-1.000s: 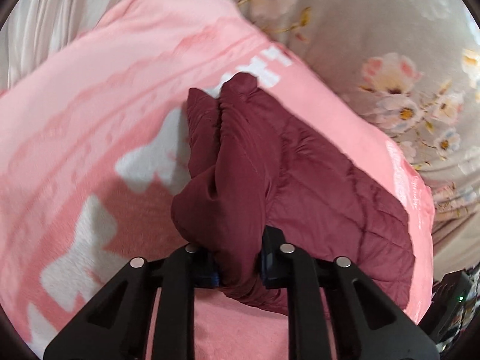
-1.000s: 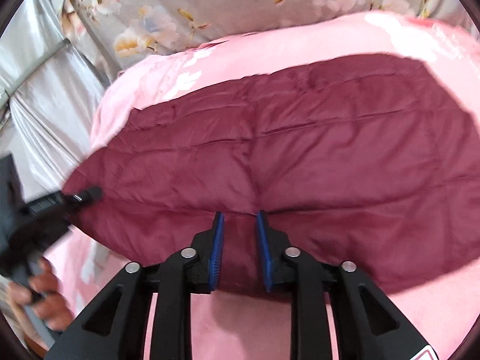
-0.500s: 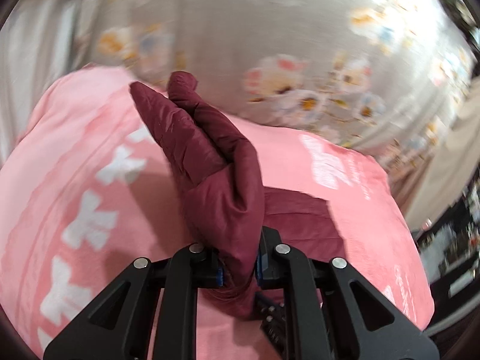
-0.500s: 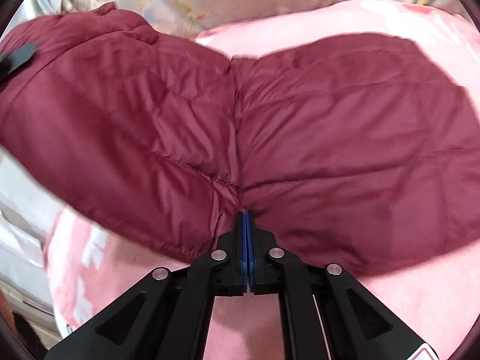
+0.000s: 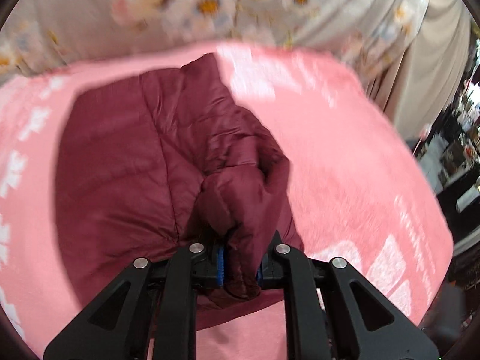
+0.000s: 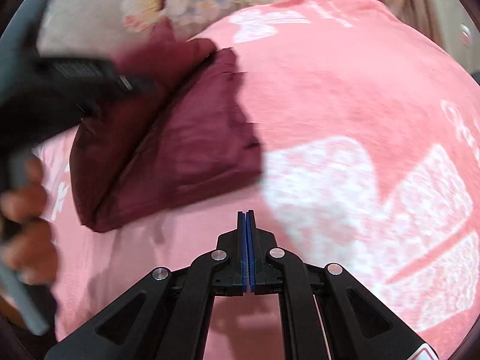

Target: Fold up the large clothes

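Your left gripper [image 5: 238, 265] jaws clamped on maroon jacket [image 5: 126, 162], right gripper [image 6: 246, 219] jaws together, empty, over pink blanket [image 6: 345, 96]

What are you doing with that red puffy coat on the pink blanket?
A person is folding the dark red quilted jacket on a pink blanket. The left gripper is shut on a bunched part of the jacket. The right gripper is shut and empty, over bare blanket beside the jacket. A hand grips the left tool's handle.
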`<state>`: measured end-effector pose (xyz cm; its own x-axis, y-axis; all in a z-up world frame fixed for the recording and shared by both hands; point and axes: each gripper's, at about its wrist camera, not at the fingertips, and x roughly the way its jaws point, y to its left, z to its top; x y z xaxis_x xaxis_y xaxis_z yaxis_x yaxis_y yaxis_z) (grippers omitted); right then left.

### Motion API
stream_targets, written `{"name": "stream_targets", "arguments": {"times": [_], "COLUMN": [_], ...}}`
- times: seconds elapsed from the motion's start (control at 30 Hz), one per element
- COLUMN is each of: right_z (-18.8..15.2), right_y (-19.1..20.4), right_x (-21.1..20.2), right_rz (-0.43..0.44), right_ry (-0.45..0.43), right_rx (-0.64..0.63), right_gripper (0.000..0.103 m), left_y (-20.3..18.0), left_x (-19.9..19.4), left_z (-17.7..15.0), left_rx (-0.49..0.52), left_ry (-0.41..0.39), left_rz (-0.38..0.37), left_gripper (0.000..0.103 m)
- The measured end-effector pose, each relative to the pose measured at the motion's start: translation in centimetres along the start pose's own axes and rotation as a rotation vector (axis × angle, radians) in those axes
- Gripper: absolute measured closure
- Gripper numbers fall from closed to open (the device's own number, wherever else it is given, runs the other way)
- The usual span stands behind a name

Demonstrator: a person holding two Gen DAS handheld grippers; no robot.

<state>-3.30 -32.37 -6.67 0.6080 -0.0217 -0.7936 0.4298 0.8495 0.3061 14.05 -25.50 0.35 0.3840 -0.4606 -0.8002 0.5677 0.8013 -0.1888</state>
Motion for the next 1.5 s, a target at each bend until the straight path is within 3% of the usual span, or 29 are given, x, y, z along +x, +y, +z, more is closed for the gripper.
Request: {"name": "stream_targets", "arguments": {"times": [0.07, 0.17, 0.23, 0.33, 0.4, 0.43, 0.57, 0.7, 0.77, 0.9, 1.0, 1.03, 1.07, 1.1, 1.13, 1.27, 1.5], "right_z": [0.1, 0.4, 1.5, 3.5, 5.4, 6.4, 11.1, 16.9, 19.8, 23.6, 23.8, 23.6, 23.5, 23.1, 22.6, 20.8, 18.5], "right_y": [0.2, -0.4, -0.5, -0.5, -0.7, -0.4, 1.6, 5.0, 6.6, 8.3, 7.9, 7.8, 7.8, 7.6, 7.4, 4.9, 2.1], "right_x": [0.1, -0.3, -0.6, -0.9, -1.4, -1.9, -3.2, -2.5, -0.8, 3.1, 6.3, 7.7, 8.8, 9.6, 9.6, 7.4, 9.5], "right_rz": [-0.007, -0.002, 0.000, -0.001, 0.019, 0.041, 0.135, 0.179, 0.209, 0.169, 0.118, 0.105, 0.106, 0.135, 0.161, 0.177, 0.083], "right_ry": [-0.006, -0.016, -0.025, -0.058, -0.096, -0.117, -0.191, -0.225, -0.200, -0.154, -0.104, -0.072, -0.040, -0.015, -0.010, -0.133, -0.121], "right_rx": [0.017, 0.031, 0.034, 0.027, 0.021, 0.024, 0.013, -0.014, -0.007, 0.039, 0.095, 0.104, 0.099, 0.086, 0.085, 0.094, 0.076], "right_gripper": [0.097, 0.096, 0.096, 0.091, 0.072, 0.067, 0.059, 0.052, 0.050, 0.050, 0.050, 0.051, 0.064, 0.096, 0.100, 0.101, 0.101], "left_y": [-0.7, -1.4, -1.2, -0.2, 1.3, 2.1, 7.1, 11.7, 13.8, 16.0, 16.7, 16.8, 16.8, 16.9, 16.9, 16.1, 12.4], "left_x": [2.7, 3.3, 2.4, -1.0, -4.4, -5.8, -9.4, -8.8, -8.3, -7.7, -7.0, -6.5, -6.2, -5.7, -5.3, -3.5, 2.8], "left_z": [-1.0, -1.6, -1.4, -1.0, -0.3, 0.0, 2.5, 4.5, 5.1, 6.2, 6.9, 7.1, 7.1, 7.3, 7.4, 7.7, 7.9], "left_rx": [0.002, 0.020, 0.005, -0.055, -0.085, -0.098, -0.192, -0.287, -0.316, -0.326, -0.323, -0.321, -0.321, -0.325, -0.325, -0.296, -0.221], "left_ry": [0.041, 0.041, 0.048, 0.021, -0.055, -0.095, -0.213, -0.212, -0.202, -0.196, -0.190, -0.183, -0.177, -0.166, -0.160, -0.144, -0.079], "left_rz": [0.034, 0.051, -0.006, -0.113, -0.151, -0.143, -0.029, 0.093, 0.145, 0.218, 0.243, 0.252, 0.253, 0.249, 0.246, 0.237, 0.268], "left_gripper": [0.088, 0.083, 0.061, 0.044, 0.031, 0.026, 0.025, 0.025, 0.025, 0.025, 0.025, 0.025, 0.025, 0.025, 0.025, 0.025, 0.026]}}
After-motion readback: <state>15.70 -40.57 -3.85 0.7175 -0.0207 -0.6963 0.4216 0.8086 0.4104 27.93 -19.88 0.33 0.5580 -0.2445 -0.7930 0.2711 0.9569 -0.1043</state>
